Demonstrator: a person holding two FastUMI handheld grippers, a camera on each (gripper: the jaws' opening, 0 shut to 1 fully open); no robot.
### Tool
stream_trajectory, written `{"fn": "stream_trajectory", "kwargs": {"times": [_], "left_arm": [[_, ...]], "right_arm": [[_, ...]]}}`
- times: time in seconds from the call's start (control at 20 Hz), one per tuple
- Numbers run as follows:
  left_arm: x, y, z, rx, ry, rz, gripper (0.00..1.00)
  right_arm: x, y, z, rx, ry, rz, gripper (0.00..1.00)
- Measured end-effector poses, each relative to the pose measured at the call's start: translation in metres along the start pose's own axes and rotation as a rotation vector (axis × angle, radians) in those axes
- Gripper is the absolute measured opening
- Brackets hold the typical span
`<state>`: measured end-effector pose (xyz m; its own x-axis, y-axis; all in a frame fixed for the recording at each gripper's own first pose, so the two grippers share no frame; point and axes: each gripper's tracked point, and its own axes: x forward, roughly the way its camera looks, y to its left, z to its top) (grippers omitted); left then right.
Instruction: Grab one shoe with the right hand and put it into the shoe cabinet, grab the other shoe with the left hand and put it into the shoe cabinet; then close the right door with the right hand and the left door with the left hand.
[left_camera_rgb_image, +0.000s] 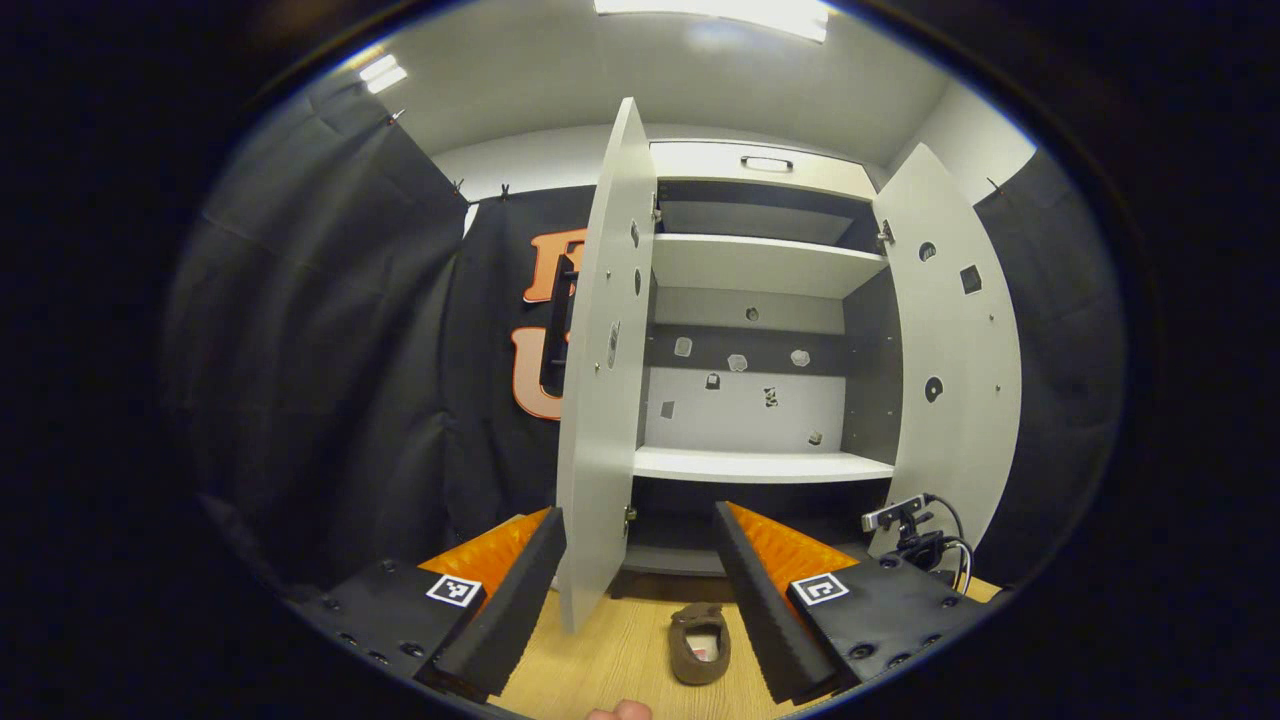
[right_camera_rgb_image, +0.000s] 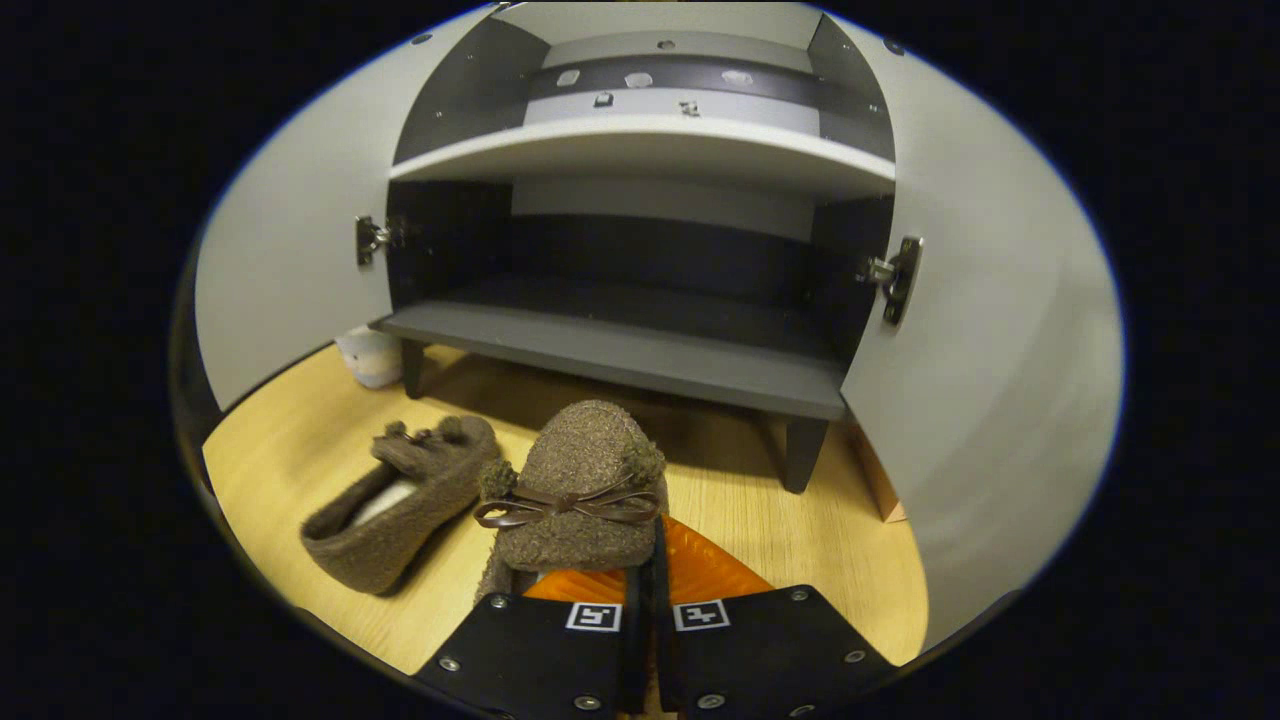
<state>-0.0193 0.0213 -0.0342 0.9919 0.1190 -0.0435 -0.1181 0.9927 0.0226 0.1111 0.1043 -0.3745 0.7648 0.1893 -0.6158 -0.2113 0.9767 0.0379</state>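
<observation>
In the right gripper view my right gripper (right_camera_rgb_image: 648, 570) is shut on a fuzzy brown shoe (right_camera_rgb_image: 575, 480) with a brown bow, its toe pointing at the cabinet's dark bottom shelf (right_camera_rgb_image: 620, 355). The second brown shoe (right_camera_rgb_image: 400, 505) lies on the wooden floor just left of it, tilted on its side. In the left gripper view my left gripper (left_camera_rgb_image: 638, 515) stands open, held high before the shoe cabinet (left_camera_rgb_image: 760, 265). A brown shoe (left_camera_rgb_image: 700, 645) lies on the floor below, between its fingers. Both cabinet doors, the left door (left_camera_rgb_image: 605, 380) and the right door (left_camera_rgb_image: 950, 350), stand wide open.
A small camera with cables (left_camera_rgb_image: 905, 520) sits by the foot of the right door. A whitish object (right_camera_rgb_image: 370, 355) rests on the floor beside the cabinet's left leg. Black cloth walls surround the booth. The cabinet's white middle shelf (left_camera_rgb_image: 760, 465) is bare.
</observation>
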Motion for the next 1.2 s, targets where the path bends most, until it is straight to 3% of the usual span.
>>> {"fn": "stream_trajectory", "kwargs": {"times": [0.15,0.3,0.55,0.65,0.95,1.2], "left_arm": [[0.005,-0.008,-0.004,0.016,0.001,-0.026,0.96],[0.009,-0.016,-0.007,0.027,-0.005,-0.059,0.96],[0.012,-0.026,-0.009,0.022,-0.011,-0.094,0.97],[0.011,-0.026,-0.01,0.011,-0.001,-0.097,0.96],[0.009,-0.012,-0.01,0.014,0.001,-0.068,0.96],[0.011,0.01,-0.004,0.069,-0.01,-0.002,0.97]], "right_arm": [[-0.045,0.015,0.06,0.022,-0.118,0.041,0.05],[-0.077,0.018,0.147,0.056,-0.259,0.057,0.05],[-0.065,-0.01,0.296,0.038,-0.405,-0.001,0.04],[-0.063,-0.022,0.335,0.019,-0.398,-0.051,0.04],[0.073,-0.069,0.399,0.096,-0.271,-0.147,0.05],[0.165,-0.1,0.362,0.174,-0.077,-0.235,0.05]]}}
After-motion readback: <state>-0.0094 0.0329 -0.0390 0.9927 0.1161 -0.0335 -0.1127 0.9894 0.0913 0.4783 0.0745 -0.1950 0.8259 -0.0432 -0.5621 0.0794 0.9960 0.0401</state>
